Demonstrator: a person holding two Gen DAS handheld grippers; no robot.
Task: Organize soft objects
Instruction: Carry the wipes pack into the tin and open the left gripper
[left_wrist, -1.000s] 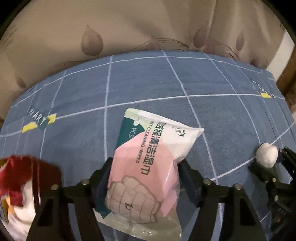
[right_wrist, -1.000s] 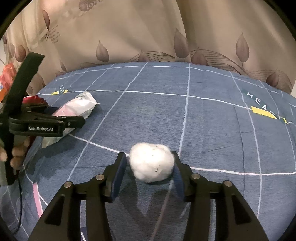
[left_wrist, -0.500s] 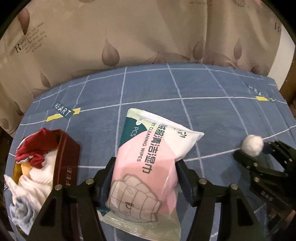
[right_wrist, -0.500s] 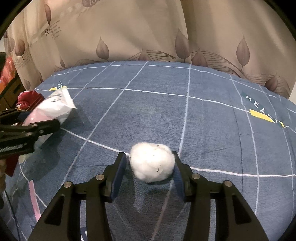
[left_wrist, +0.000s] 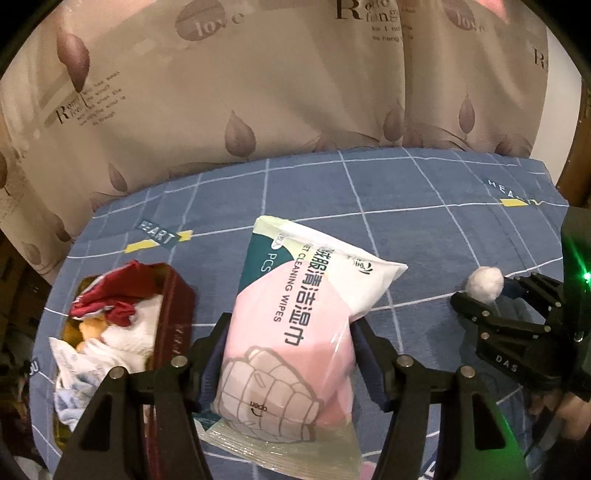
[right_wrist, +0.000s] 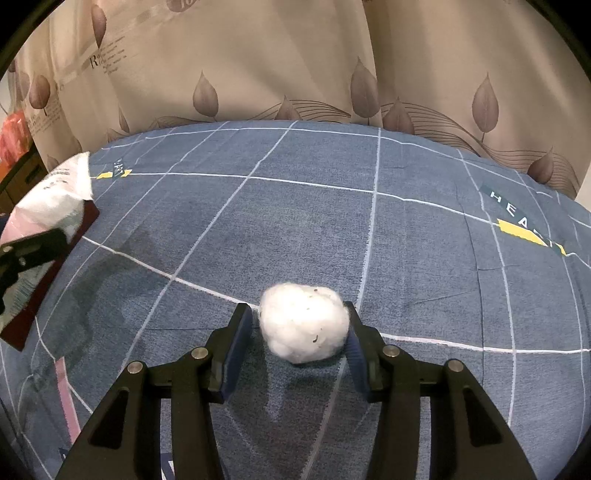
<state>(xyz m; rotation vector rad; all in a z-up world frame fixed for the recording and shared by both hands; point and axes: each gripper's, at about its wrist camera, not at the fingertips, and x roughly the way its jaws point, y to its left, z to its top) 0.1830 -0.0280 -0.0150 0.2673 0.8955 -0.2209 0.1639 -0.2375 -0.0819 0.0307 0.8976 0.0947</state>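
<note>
Pink-and-white plastic marked the one pack of wet wipes (left_wrist: 295, 325), held up off the blue checked cloth (left_wrist: 406, 192) at the centre of the left wrist view. The left gripper (left_wrist: 291, 354) pinched it across its lower half, both pads pressed into the film. At the lower left of that view sat one dark red box (left_wrist: 173, 328), already holding a loose heap of soft things: a red cloth, white cloth and something yellow, too tangled to count.

To do this step well, I judged the pack should be carried over the box's open top and lowered flat before the pads let go, since the film looked slippery and the free upper end could sag and catch on the near wall. The heap left little room, so setting it on top rather than pushing it down seemed wiser.

One white cotton ball (right_wrist: 303, 325) lay on the cloth at the lower centre of the right wrist view. The right gripper (right_wrist: 295, 343) stood around it, the right pad touching the fluff and the left pad showing a slim gap, so I could not tell whether it was truly squeezed. Its ball would want only a light pinch.

Counted: one pack, one ball, one box, two grippers.
</note>
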